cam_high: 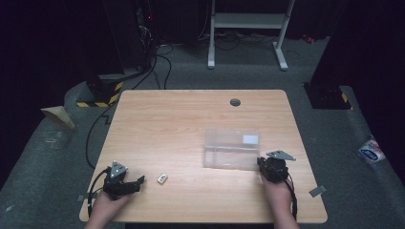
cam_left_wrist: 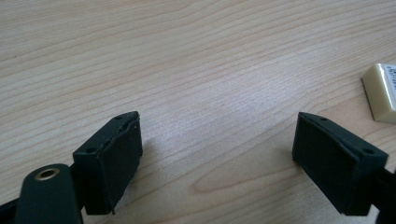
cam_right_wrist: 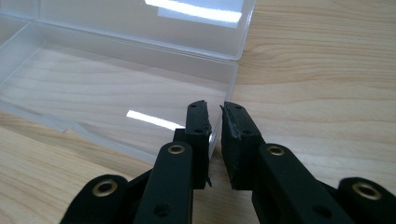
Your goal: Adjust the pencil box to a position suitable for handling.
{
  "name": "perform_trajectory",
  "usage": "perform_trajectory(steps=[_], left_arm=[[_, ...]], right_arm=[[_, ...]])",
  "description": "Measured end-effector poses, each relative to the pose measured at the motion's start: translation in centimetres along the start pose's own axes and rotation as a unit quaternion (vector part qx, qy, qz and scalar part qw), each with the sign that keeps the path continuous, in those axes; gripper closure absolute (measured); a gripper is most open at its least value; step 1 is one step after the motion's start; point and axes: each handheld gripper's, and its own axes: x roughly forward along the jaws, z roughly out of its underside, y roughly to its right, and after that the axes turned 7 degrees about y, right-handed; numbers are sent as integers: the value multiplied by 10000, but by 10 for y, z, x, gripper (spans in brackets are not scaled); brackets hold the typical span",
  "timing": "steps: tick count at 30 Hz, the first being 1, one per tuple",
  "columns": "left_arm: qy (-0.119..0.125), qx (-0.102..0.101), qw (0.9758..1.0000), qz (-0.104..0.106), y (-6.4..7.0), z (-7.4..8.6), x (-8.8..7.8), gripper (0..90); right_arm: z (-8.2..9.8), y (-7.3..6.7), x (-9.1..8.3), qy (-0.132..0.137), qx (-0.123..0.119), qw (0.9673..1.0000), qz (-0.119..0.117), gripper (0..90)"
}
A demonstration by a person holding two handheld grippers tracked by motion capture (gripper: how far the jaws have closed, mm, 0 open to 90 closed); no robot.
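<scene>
Right gripper view: right claw (cam_right_wrist: 214,109) clenched on near wall of clear plastic hinged box (cam_right_wrist: 116,88), likely steadying it; left claw (cam_left_wrist: 217,140) released beside small cream block (cam_left_wrist: 384,91) on wooden tabletop (cam_left_wrist: 187,56).

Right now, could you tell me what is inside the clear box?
The clear box looks empty: bare table shows through its floor. The right gripper pinches its near corner, hiding a sliver.

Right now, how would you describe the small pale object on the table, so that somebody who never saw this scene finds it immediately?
Start at the wooden table and go to its near edge, on the left half. There, just right of the open left gripper, lies a small cream block. It is opaque and tiny, unlike the big clear plastic box further right.
</scene>
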Motion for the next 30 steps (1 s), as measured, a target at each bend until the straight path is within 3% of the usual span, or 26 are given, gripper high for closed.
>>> perform_trajectory(steps=[15, 30], left_arm=[[4, -37, 10000, -64, 0, 5, -7, 171], [26, -91, 9999, -99, 0, 8, -10, 172]], right_arm=[[-11, -40, 20, -16, -489, 9980, -401, 803], [-12, -73, 26, -52, -756, 9942, -762, 789]])
